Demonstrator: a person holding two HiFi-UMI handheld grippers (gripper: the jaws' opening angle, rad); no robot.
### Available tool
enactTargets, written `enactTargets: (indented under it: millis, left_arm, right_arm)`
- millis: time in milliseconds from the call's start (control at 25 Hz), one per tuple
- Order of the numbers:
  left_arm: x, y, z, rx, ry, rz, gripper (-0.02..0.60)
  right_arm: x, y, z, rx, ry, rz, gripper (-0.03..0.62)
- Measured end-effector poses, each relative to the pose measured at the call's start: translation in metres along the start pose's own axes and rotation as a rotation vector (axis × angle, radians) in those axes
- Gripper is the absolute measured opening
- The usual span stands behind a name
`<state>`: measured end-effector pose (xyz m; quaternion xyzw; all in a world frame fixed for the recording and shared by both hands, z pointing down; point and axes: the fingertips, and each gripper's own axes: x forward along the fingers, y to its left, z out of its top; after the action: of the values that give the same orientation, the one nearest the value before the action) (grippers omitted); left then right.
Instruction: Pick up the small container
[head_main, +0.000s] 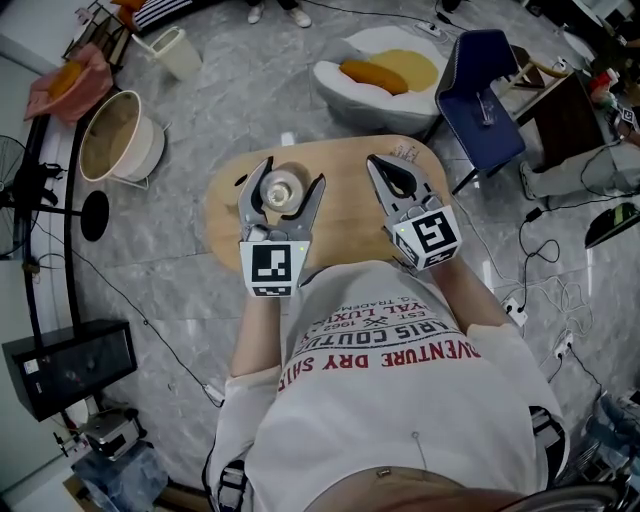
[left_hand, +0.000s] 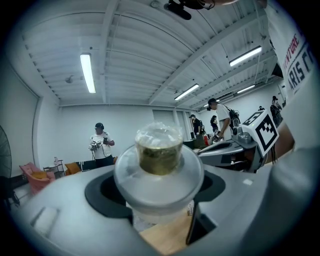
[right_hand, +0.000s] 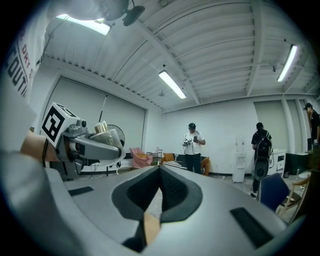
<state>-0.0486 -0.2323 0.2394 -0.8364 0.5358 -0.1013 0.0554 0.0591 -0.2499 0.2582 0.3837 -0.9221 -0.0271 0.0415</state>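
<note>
Left tongs (head_main: 290, 178) are clamped on the small container (head_main: 283, 188), a clear lidded cup with yellowish contents, over the left part of the oval wooden counter (head_main: 350, 225). The right tongs (head_main: 392, 172), level with them to the right over the same counter, are closed with nothing between them. A bystander in a white shirt (left_hand: 101, 145) stands by the far wall.

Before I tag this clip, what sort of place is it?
Probably an open indoor hall used for recording sessions: strip lights on a bare ribbed ceiling, loose cables on the stone-look floor, another person handling a device.
</note>
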Motion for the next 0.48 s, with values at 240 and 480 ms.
enactTargets:
  millis: [240,480]
  left_arm:
    - [0.0001,-0.0018,-0.0040,0.012,0.001,-0.007,0.339]
    - [-0.0020,-0.0020,-0.0079,0.017,0.005,-0.008,0.339]
  right_arm:
    - [-0.0021,0.0007,-0.0001,0.007,-0.005,-0.007,0.006]
    - [-0.0025,0.0077,-0.0033,-0.001,-0.001,0.004,0.006]
